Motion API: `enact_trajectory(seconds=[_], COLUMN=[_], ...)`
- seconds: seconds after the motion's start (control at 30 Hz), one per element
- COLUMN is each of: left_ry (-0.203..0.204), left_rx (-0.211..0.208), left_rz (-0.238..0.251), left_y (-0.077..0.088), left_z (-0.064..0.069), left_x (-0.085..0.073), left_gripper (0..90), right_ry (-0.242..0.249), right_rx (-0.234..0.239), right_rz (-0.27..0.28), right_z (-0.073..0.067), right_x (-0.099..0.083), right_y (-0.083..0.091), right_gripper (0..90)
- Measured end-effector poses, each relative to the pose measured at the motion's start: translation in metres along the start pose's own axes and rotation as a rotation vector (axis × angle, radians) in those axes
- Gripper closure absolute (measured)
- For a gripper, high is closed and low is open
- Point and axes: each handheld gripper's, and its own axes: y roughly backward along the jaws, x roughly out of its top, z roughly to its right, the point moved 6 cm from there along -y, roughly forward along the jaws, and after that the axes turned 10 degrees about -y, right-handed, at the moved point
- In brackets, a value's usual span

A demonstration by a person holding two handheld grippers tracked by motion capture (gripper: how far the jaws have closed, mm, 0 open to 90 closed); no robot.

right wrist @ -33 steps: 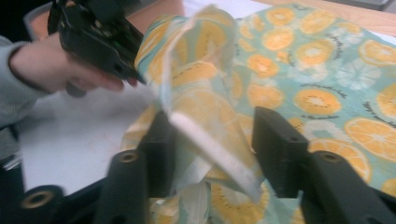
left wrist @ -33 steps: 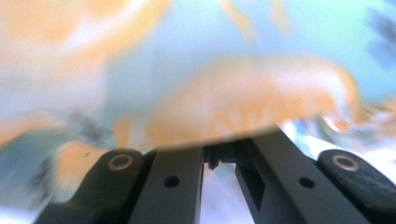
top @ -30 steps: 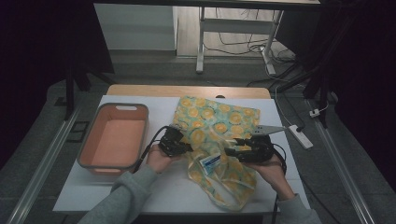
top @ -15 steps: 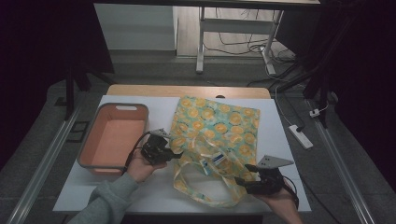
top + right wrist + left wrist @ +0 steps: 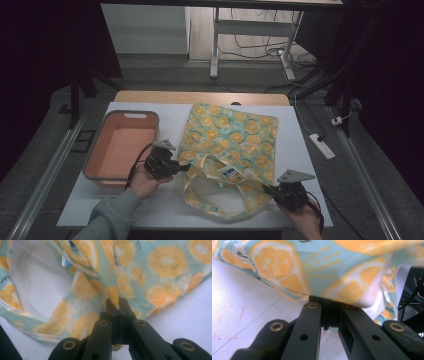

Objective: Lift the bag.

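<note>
Both claws, left and right, pinch the orange-print blue cloth bag between them; next, I think, pull it flat

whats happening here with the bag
A person is laying out a lemon-print tote bag on a white table. The left gripper is shut on the bag's left edge; the right gripper, whose jaws have just closed, pinches the fabric near the mouth's right corner. An orange bin sits at the left.
</note>
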Motion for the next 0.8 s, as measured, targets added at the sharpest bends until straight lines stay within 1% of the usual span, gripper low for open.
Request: enact_trajectory(seconds=[0.07,0.13,0.2,0.3,0.43,0.5,0.6,0.7,0.8], left_ry=[0.002,0.006,0.005,0.005,-0.010,-0.021,-0.030,-0.032,-0.025], left_rx=[0.001,-0.001,0.001,0.001,0.019,0.031,0.042,0.060,0.067], left_rz=[0.004,0.016,0.020,0.028,0.046,0.061,0.096,0.132,0.148], left_y=[0.002,0.004,0.006,0.010,0.017,0.024,0.035,0.049,0.057], left_z=[-0.001,-0.002,-0.003,-0.004,-0.003,-0.003,-0.003,-0.006,-0.009], left_x=[0.000,-0.001,-0.001,-0.003,-0.003,-0.002,0.001,0.005,0.004], left_gripper=[89.1,89.1,89.1,89.1,89.1,89.2,89.2,89.2,89.2], right_ry=[0.006,0.001,-0.002,-0.008,0.007,0.020,0.032,0.050,0.058], right_rx=[-0.007,-0.014,-0.016,0.002,0.003,0.000,0.012,0.001,0.002], right_rz=[0.030,0.068,0.095,0.114,0.151,0.174,0.208,0.258,0.299], right_z=[0.000,0.001,0.002,0.004,0.005,0.004,0.001,-0.001,-0.002], right_x=[0.005,0.010,0.014,0.020,0.031,0.038,0.050,0.064,0.077], right_y=[0.004,0.009,0.013,0.017,0.022,0.025,0.032,0.042,0.051], right_gripper=[89.4,89.4,89.5,89.5,89.5,89.5,89.6,89.5,89.6])
